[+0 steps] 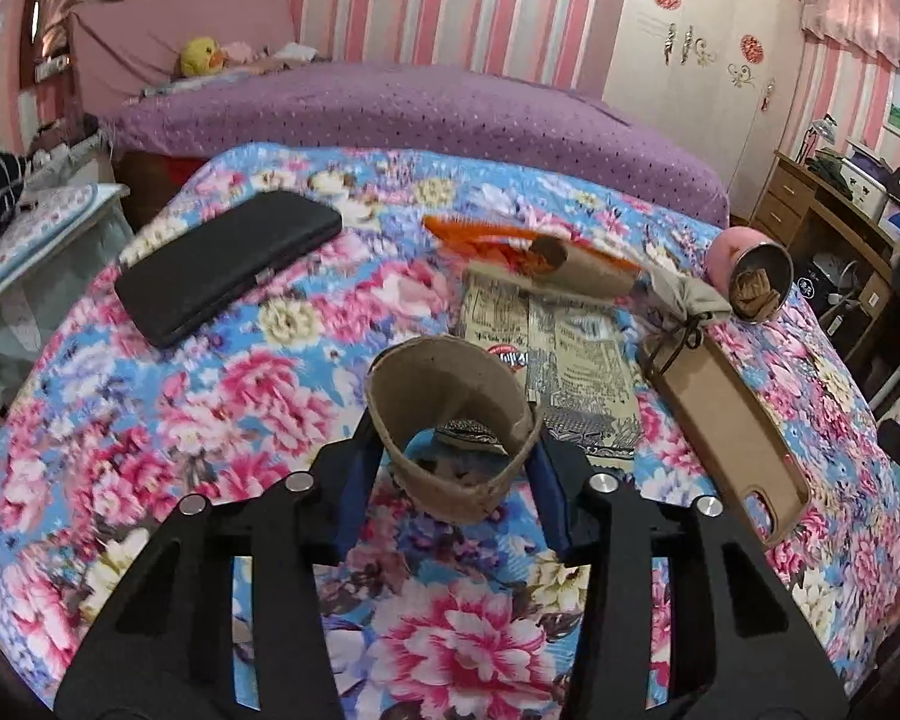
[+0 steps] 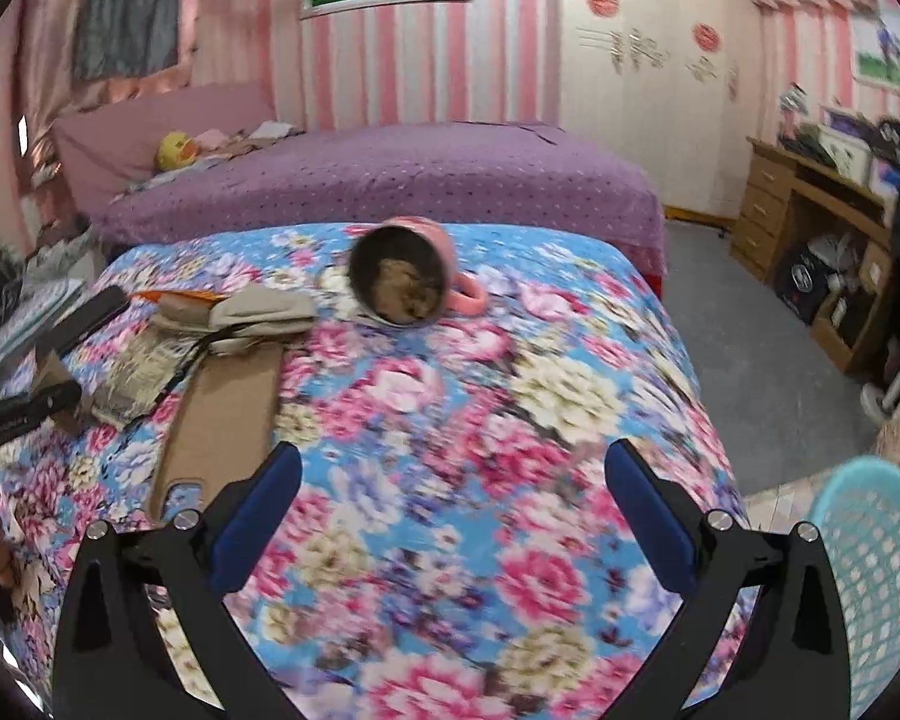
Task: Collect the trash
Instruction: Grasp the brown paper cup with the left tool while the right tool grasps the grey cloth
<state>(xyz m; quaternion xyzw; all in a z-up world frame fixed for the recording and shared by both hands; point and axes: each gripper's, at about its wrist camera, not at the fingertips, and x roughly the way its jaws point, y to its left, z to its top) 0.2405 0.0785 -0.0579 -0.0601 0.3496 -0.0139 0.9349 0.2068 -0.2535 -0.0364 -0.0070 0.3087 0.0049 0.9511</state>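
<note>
My left gripper (image 1: 456, 456) is shut on a squashed brown cardboard tube (image 1: 450, 420), held above the floral cloth. A second cardboard tube (image 1: 576, 267) lies further back on a printed paper sheet (image 1: 576, 354), by an orange comb (image 1: 480, 231). A pink mug (image 1: 750, 270) lies on its side with crumpled brown paper inside; it also shows in the right wrist view (image 2: 402, 270). My right gripper (image 2: 450, 510) is open and empty above the cloth, in front of the mug. A turquoise mesh basket (image 2: 876, 570) stands at the lower right, off the table's edge.
A black phone (image 1: 228, 264) lies at the left. A tan phone case (image 1: 732, 426) (image 2: 222, 414) lies right of the paper, with a grey cloth pouch (image 1: 684, 294) (image 2: 258, 312) behind it. A purple bed (image 2: 390, 180) is behind, a wooden desk (image 2: 810, 222) at right.
</note>
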